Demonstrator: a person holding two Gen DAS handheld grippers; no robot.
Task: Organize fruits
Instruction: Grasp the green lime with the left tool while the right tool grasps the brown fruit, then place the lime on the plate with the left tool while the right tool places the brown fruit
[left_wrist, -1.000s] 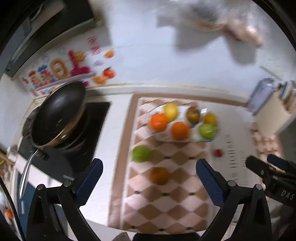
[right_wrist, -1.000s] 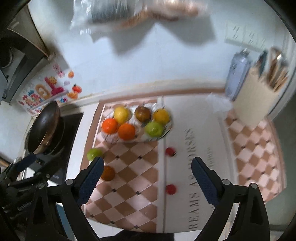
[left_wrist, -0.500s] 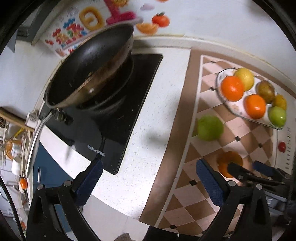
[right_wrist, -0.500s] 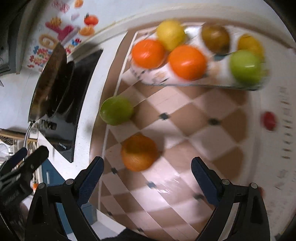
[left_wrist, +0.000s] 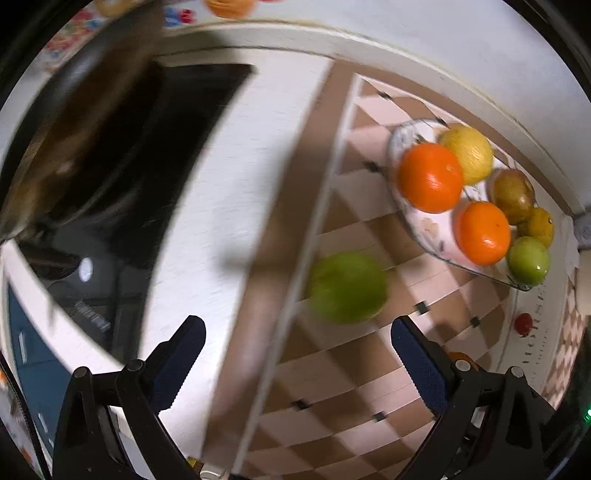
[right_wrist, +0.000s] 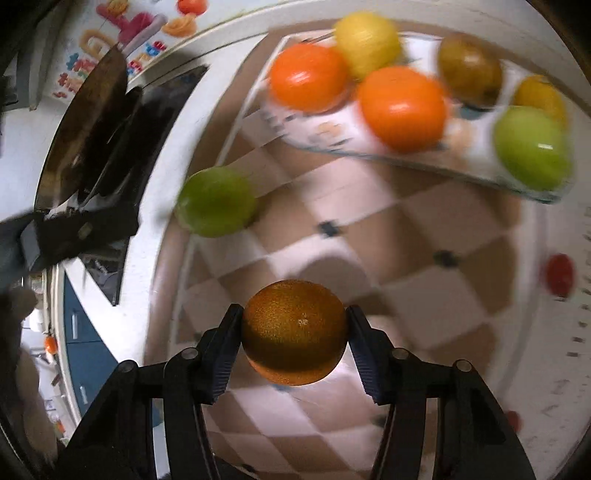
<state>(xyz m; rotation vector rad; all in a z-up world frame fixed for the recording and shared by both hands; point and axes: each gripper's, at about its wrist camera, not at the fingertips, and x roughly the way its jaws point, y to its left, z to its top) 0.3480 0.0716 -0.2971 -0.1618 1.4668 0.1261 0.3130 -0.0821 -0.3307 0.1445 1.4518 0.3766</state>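
A dark orange (right_wrist: 294, 332) sits on the checked mat between the pads of my right gripper (right_wrist: 293, 314). Its jaws are closing, and both pads touch the fruit's sides. A green fruit (right_wrist: 216, 201) lies alone near the mat's left edge. In the left wrist view the green fruit (left_wrist: 347, 286) lies just ahead of my left gripper (left_wrist: 295, 328), which is open and holds nothing. An oval patterned plate (left_wrist: 436, 229) at the back holds several fruits: oranges, a lemon, a brown one, a small yellow one and a green apple. The plate (right_wrist: 332, 136) is blurred in the right wrist view.
A black pan (left_wrist: 74, 129) stands on a dark cooktop (left_wrist: 177, 147) to the left of the mat. A small red fruit (right_wrist: 559, 275) lies on the white runner at the right. The wall runs close behind the plate.
Both grippers have come down toward the counter. The right one has closed in from wide open around the orange. The left one now hangs over the green fruit instead of the cooktop.
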